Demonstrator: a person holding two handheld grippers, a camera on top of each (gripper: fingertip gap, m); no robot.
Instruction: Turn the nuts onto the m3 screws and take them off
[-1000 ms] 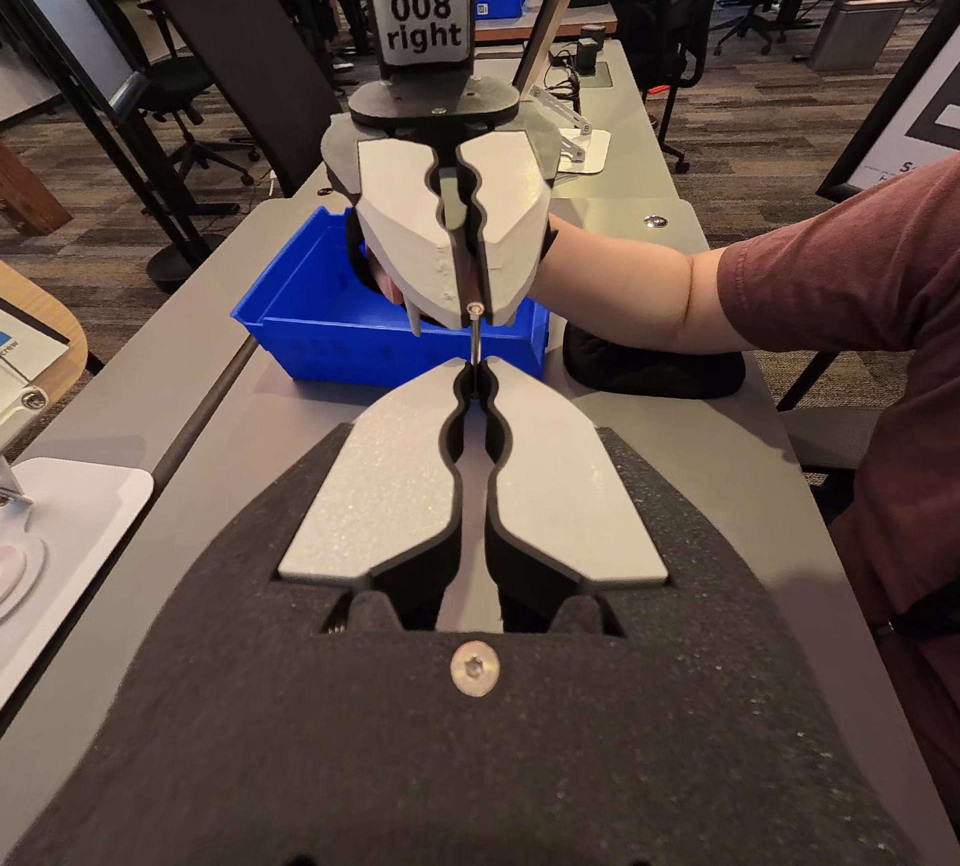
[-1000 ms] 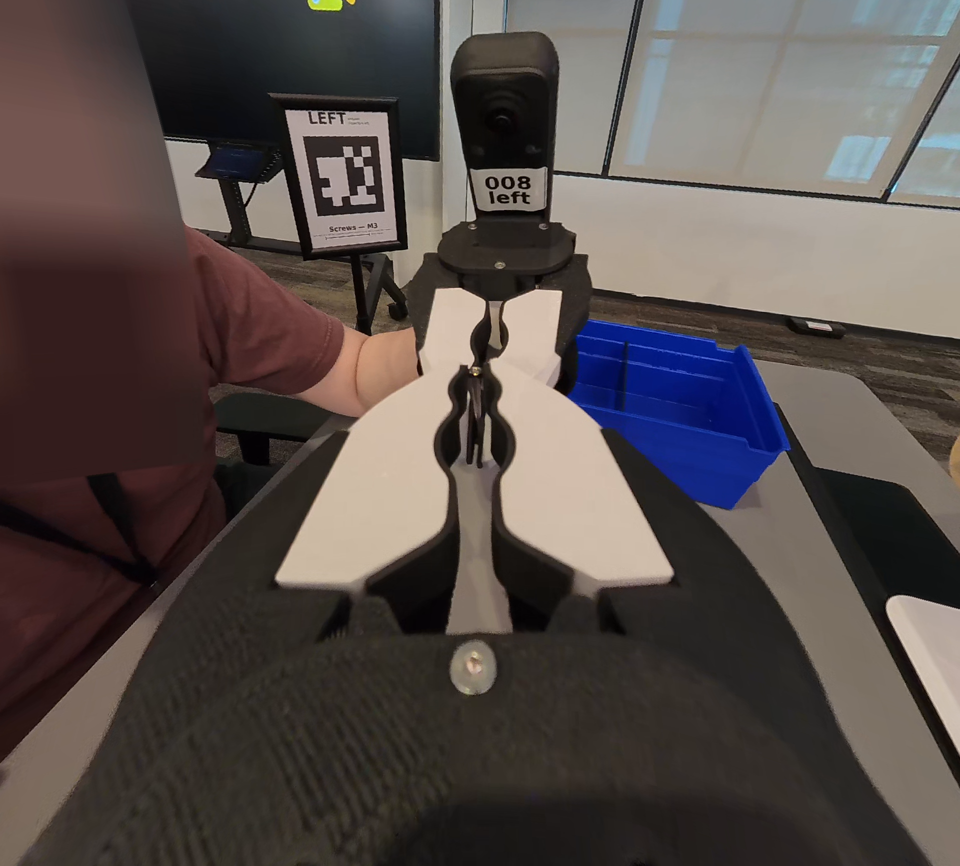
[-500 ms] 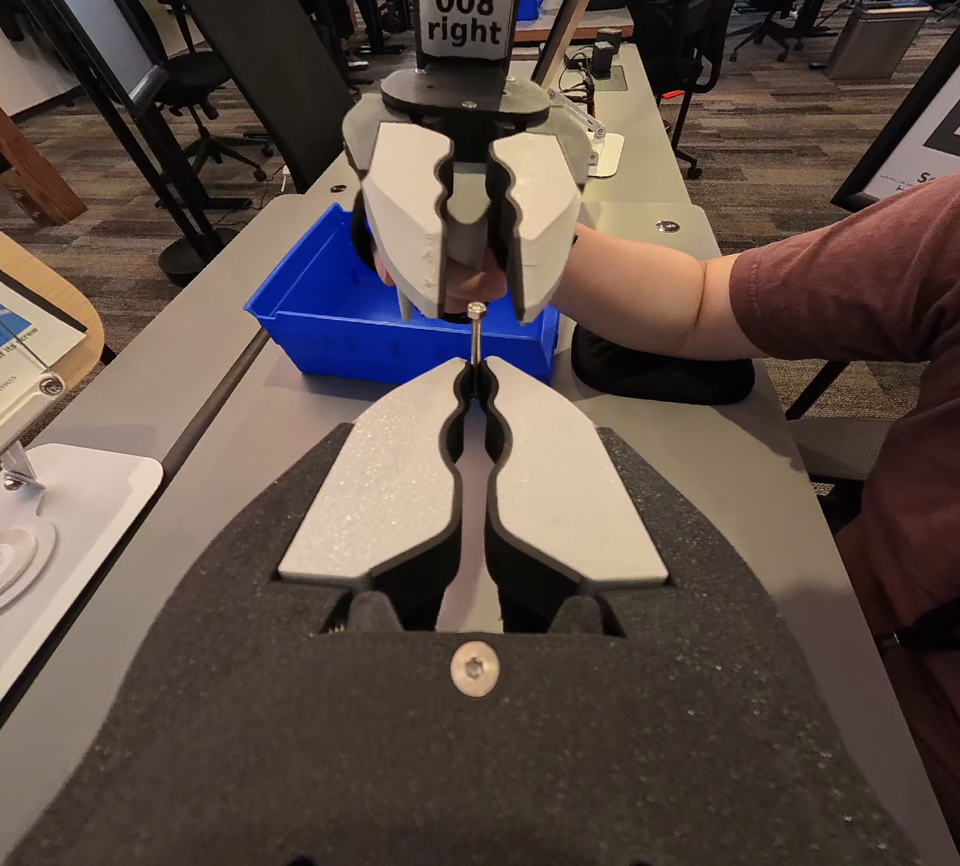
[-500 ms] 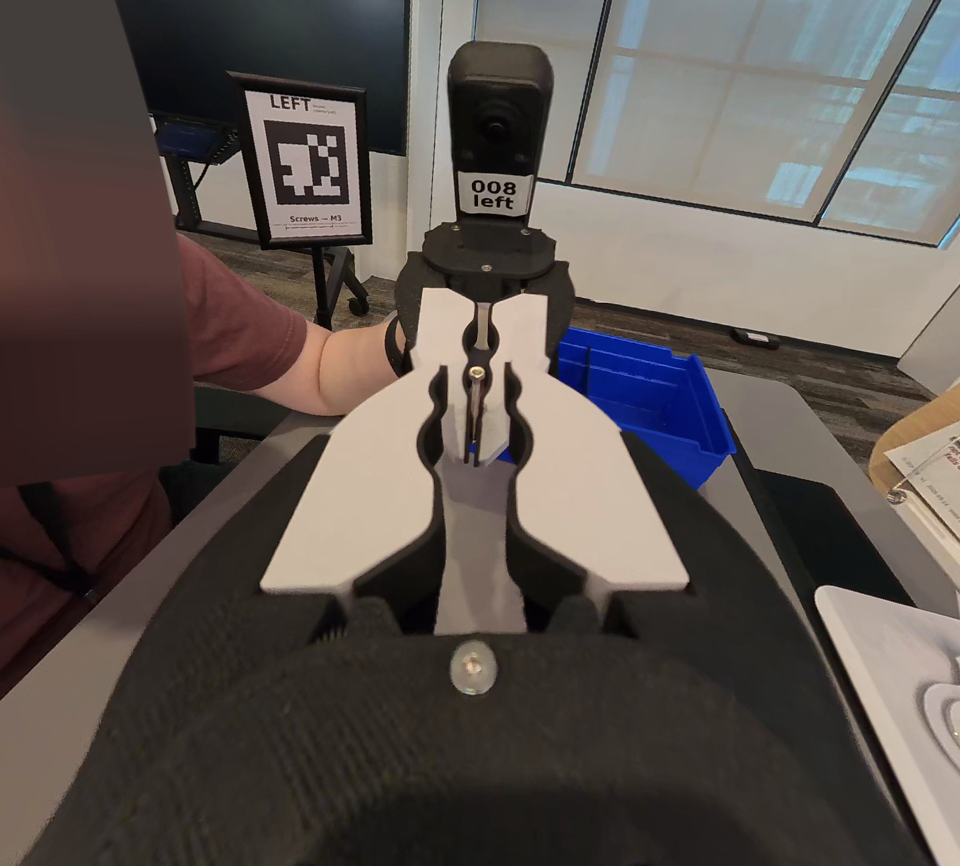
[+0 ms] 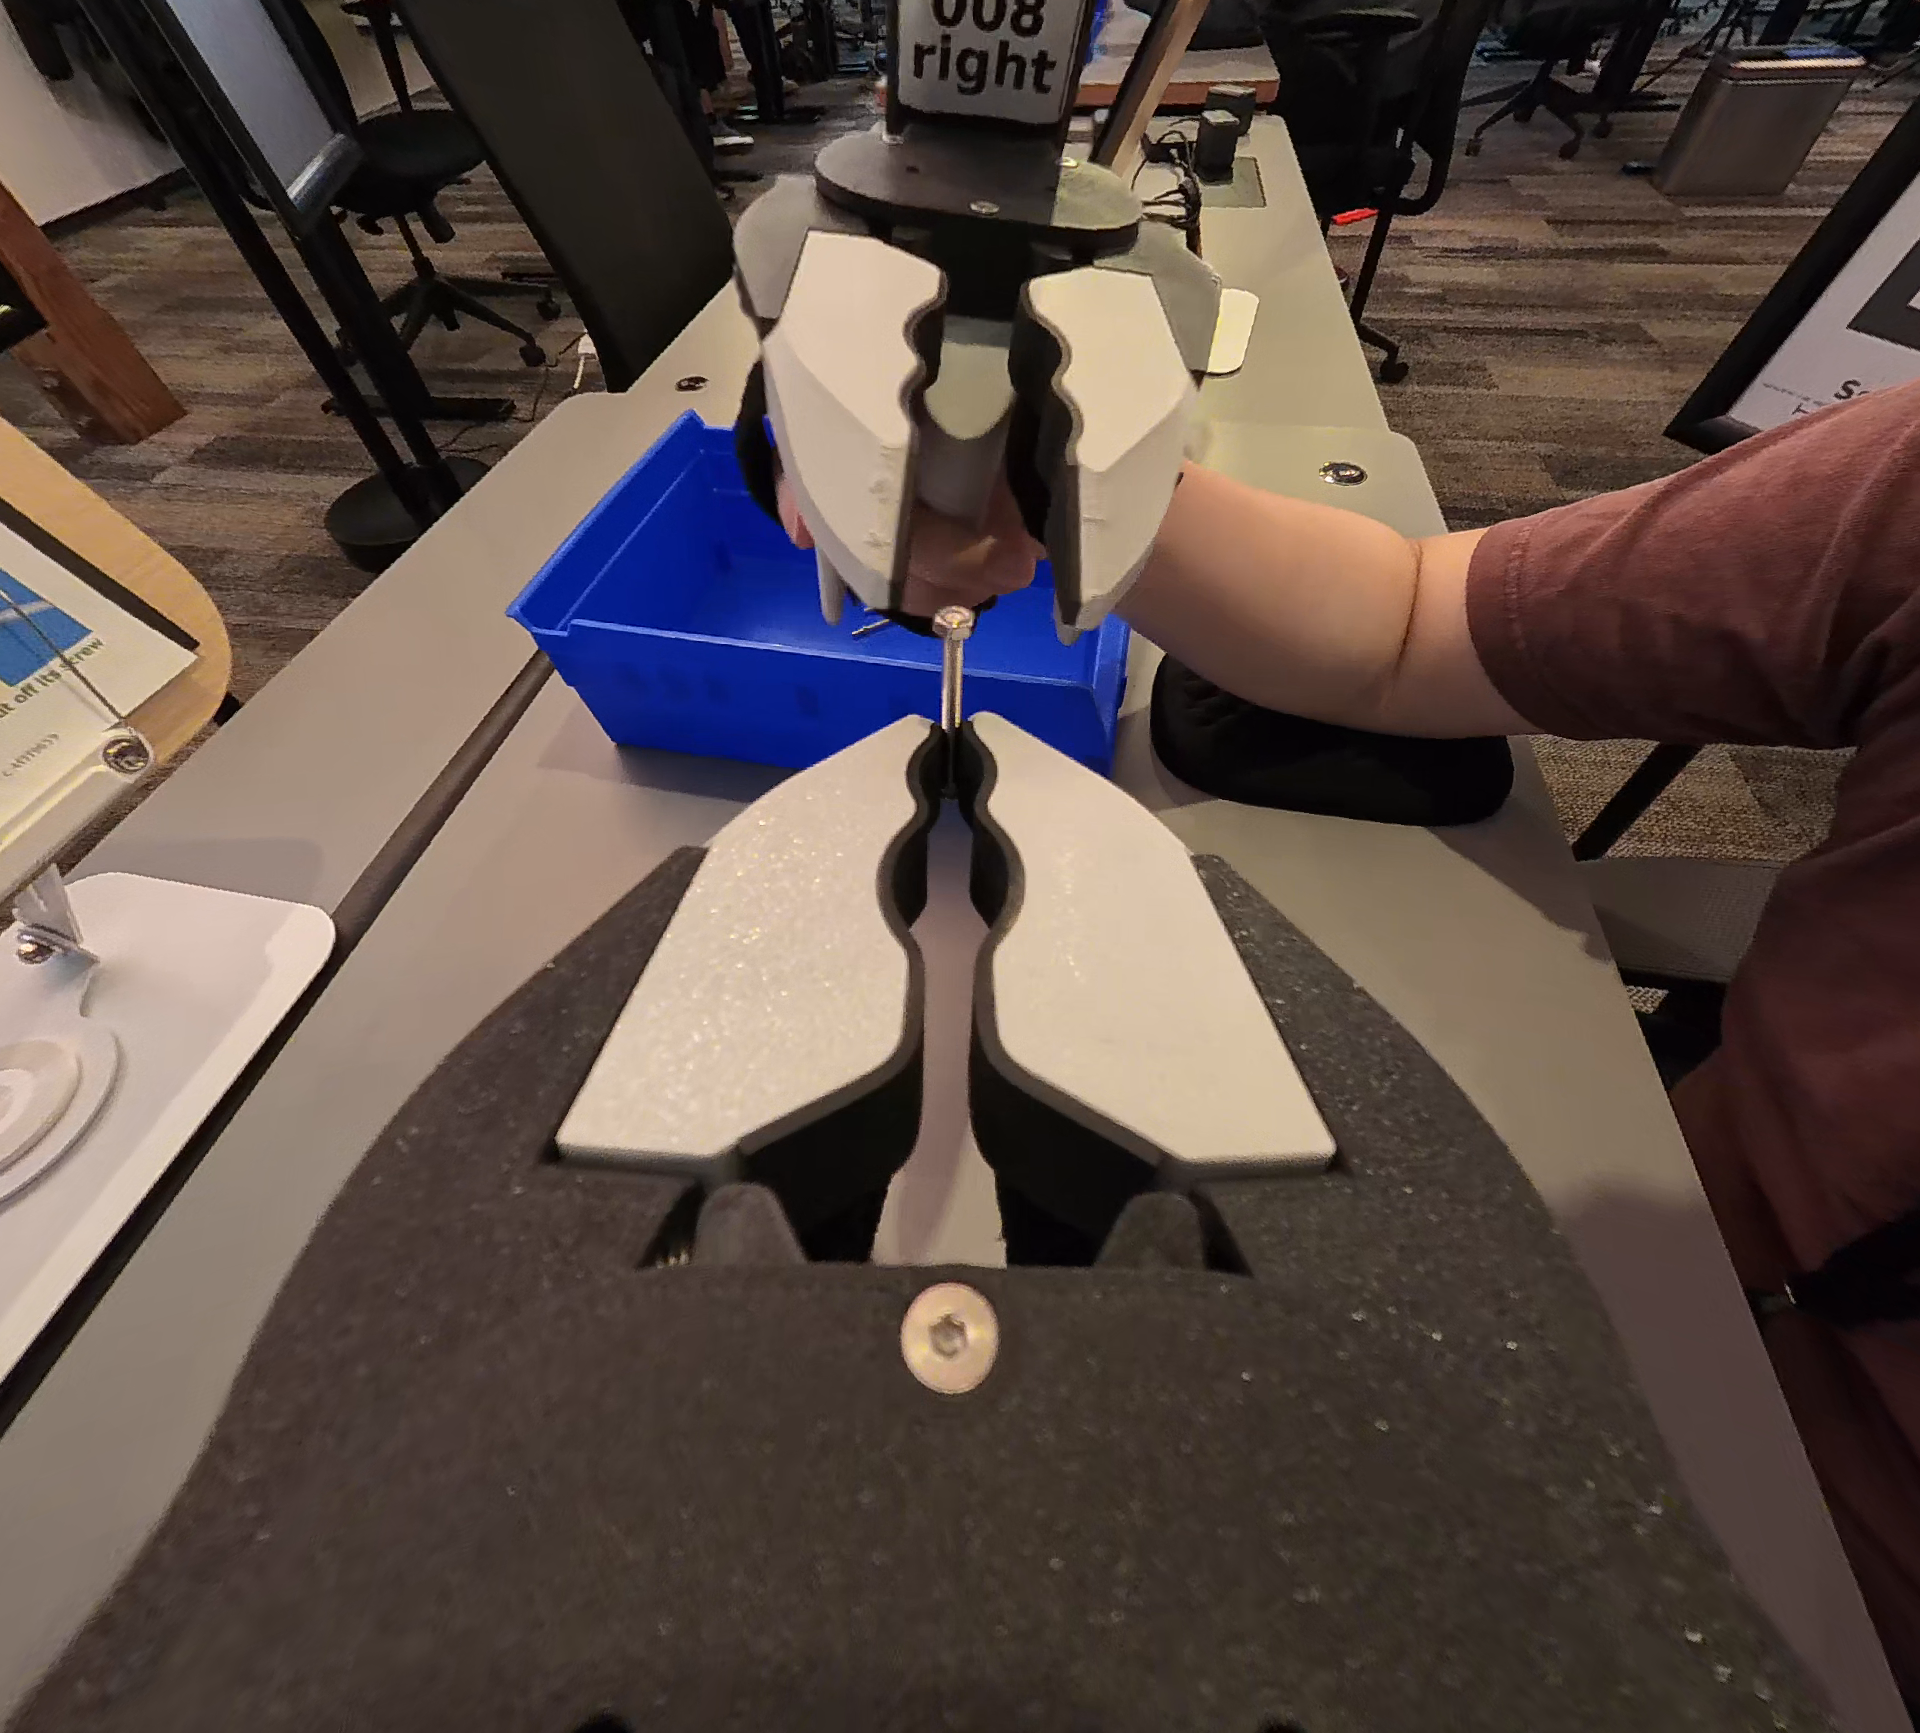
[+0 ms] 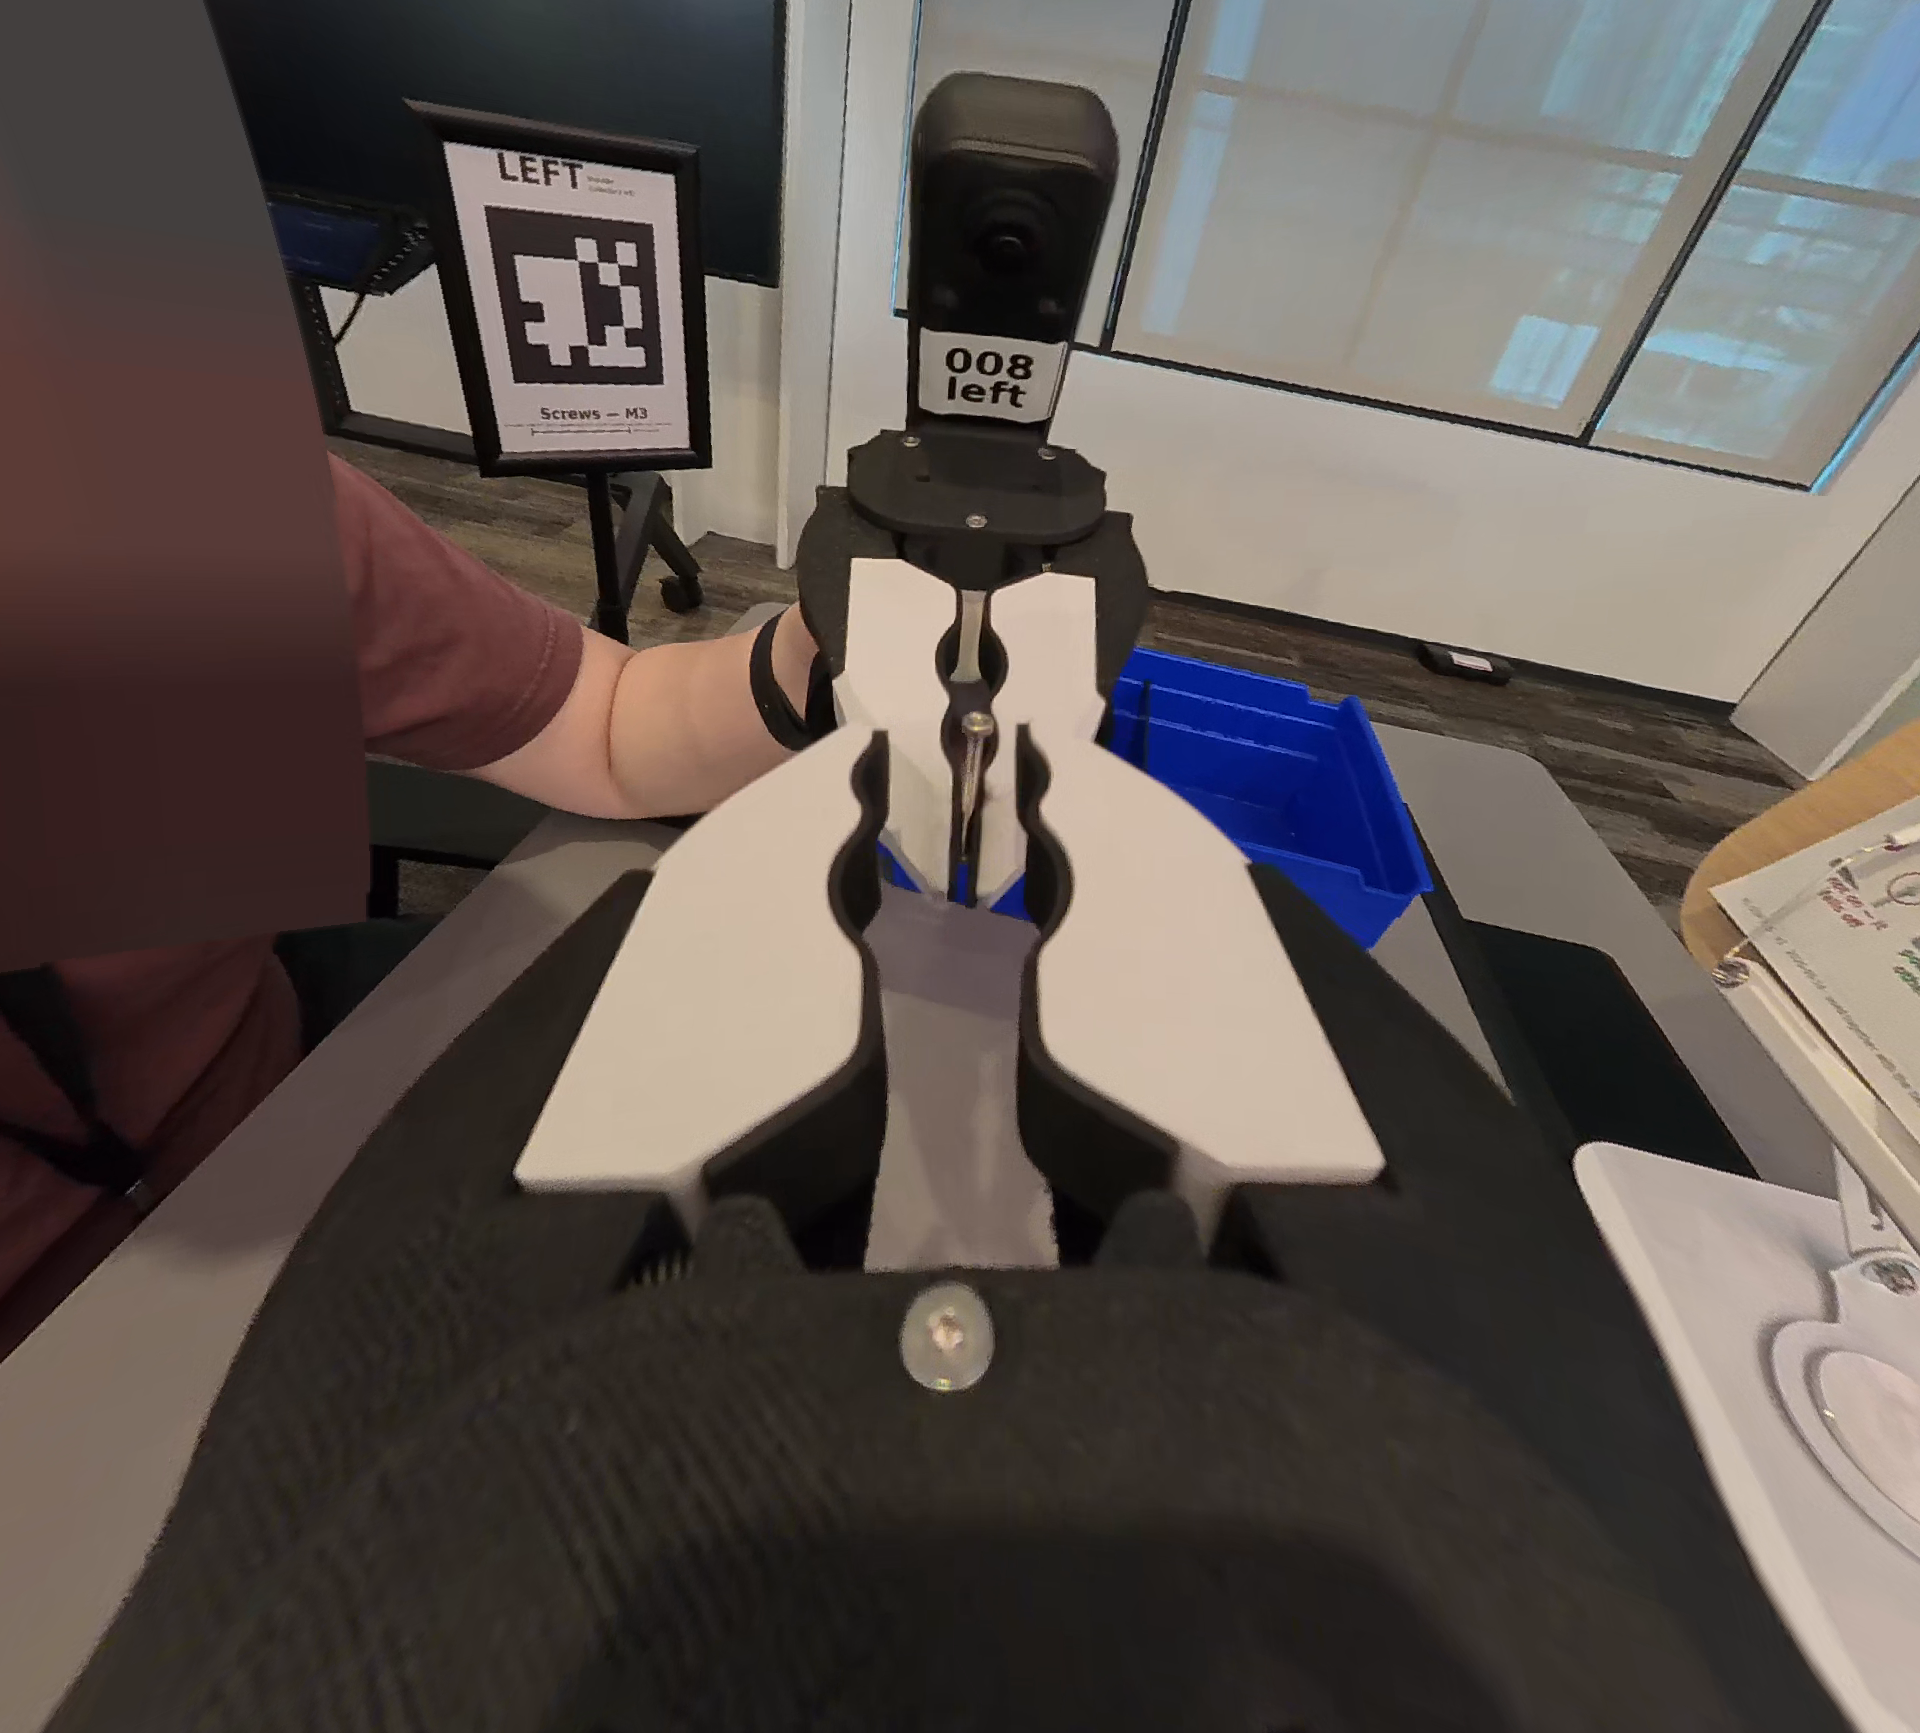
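L gripper is clenched on the screw, which stands upright from its tips w/ head on top, in front of the blue bin; R gripper is spread wide, nothing in it, fingers either side of the screw w/o touching. Each gripper has a white label on its camera mount, and a framed sign w/ black-and-white marker stands far left. No nut can be made out on the screw; bin contents mostly hidden behind R gripper.

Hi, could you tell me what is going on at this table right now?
A person holds a hand-held gripper in each hand above a grey table. The left hand-held gripper is shut on a screw, head pointing away. The right hand-held gripper faces it, open, just past the head. A blue bin sits behind.
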